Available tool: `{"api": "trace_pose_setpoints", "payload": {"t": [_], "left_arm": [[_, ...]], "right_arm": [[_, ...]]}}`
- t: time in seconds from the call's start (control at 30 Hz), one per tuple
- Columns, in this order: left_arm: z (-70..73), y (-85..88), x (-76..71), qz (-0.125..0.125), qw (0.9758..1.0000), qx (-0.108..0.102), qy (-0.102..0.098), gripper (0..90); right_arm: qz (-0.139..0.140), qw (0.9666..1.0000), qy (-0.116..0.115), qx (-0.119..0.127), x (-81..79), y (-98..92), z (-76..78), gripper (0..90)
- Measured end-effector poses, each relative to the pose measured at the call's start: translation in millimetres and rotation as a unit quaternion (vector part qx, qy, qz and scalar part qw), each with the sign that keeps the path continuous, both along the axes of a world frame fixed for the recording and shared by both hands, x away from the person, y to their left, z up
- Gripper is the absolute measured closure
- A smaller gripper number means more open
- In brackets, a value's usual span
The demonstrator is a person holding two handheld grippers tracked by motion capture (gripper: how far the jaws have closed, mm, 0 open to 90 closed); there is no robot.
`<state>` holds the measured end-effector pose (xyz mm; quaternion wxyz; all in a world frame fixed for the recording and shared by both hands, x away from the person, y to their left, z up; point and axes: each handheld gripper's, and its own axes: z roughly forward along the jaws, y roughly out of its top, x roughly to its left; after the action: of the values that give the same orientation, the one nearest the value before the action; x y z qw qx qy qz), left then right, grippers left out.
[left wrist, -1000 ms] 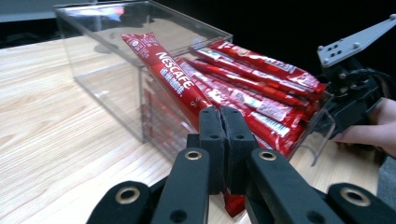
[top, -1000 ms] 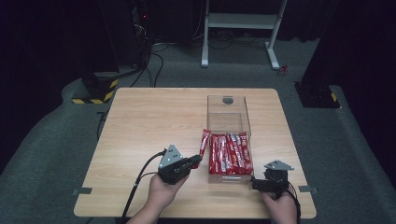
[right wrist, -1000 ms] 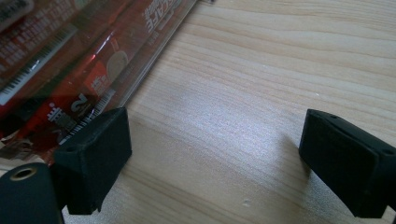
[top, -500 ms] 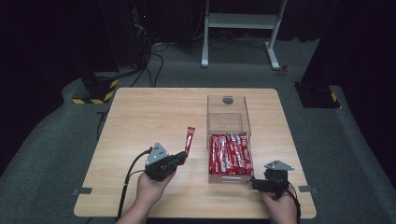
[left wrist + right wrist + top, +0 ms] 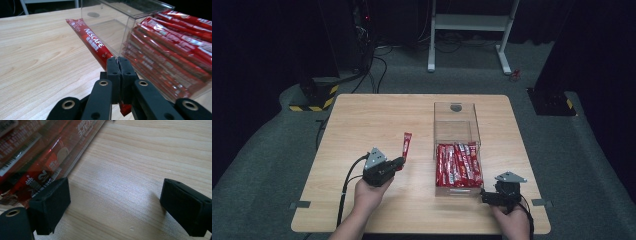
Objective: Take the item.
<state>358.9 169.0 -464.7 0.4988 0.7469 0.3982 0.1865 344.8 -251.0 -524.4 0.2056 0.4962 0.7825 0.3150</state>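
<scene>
1 long red Nescafé stick sachet (image 5: 92,46) is clamped at its near end between the pressed-together jaws of the left gripper (image 5: 399,163). It is glossy red with white lettering and angles up and away over the light wooden table (image 5: 362,120), left of the 1 clear plastic box (image 5: 455,130). That box holds a stack of matching red sachets (image 5: 458,164), too many to count. A second ago the sachet was at the box's edge; now it is well left. The right gripper (image 5: 112,202) rests with jaws apart, holding nothing, unmoved.
</scene>
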Motion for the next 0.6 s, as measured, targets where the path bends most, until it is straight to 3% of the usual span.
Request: {"api": "trace_pose_setpoints", "payload": {"t": [0.6], "left_arm": [[-27.8,-8.2,28.2,0.027,0.9984,0.018,0.046,88.2]], "right_arm": [[0.000,1.0000,0.000,0.000,0.0,-0.1,0.0,9.1]]}}
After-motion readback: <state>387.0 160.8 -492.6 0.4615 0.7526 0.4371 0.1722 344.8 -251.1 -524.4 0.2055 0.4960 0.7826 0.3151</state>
